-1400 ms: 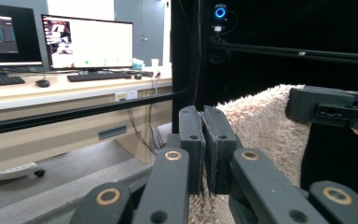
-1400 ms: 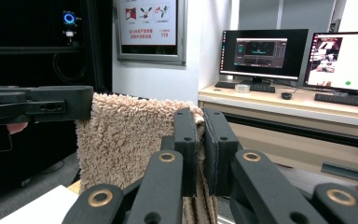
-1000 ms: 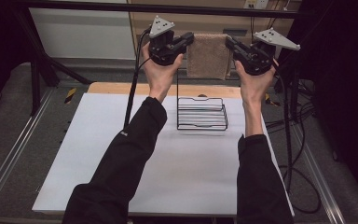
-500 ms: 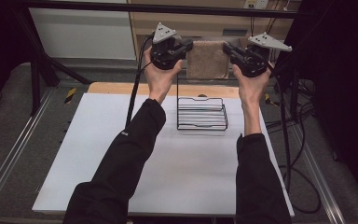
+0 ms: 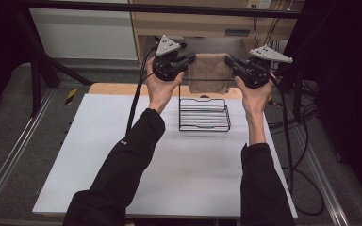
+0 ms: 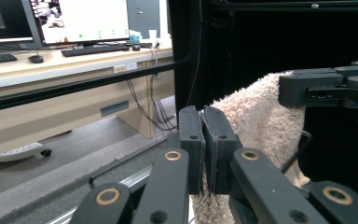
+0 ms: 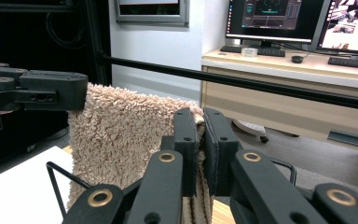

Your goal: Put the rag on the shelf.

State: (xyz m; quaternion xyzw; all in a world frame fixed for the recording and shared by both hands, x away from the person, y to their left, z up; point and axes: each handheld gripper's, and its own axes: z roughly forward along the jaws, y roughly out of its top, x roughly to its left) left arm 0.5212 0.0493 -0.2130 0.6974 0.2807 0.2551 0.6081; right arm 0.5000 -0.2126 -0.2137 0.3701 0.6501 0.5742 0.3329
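**A towel held taut by two corners above a wire rack**

A person stood at a white table (image 5: 99, 155), a hand-held gripper in each hand, arms stretched forward. Between the two tools hung a small beige towel (image 5: 209, 71), spread flat like a sheet on a line. The left gripper (image 5: 188, 60) was clamped on the towel's upper corner on its side; in the left gripper view the black jaws were pressed together with the fluffy cloth (image 6: 256, 116) pinched between them. The right gripper (image 5: 230, 63) was clenched on the opposite upper corner in the same way, its jaws nipping the folded edge of the towel (image 7: 121, 135) in the right gripper view.

Holding both top corners apart seemed meant to keep the cloth open and its lower edge straight, so it could be draped cleanly. Just below the grippers, on the far part of the table, sat a black wire rack (image 5: 204, 115) with an upright rail; the towel hung just beyond and above that rail, apparently lined up for hanging over it. Whether the cloth touched the rail could not be told.
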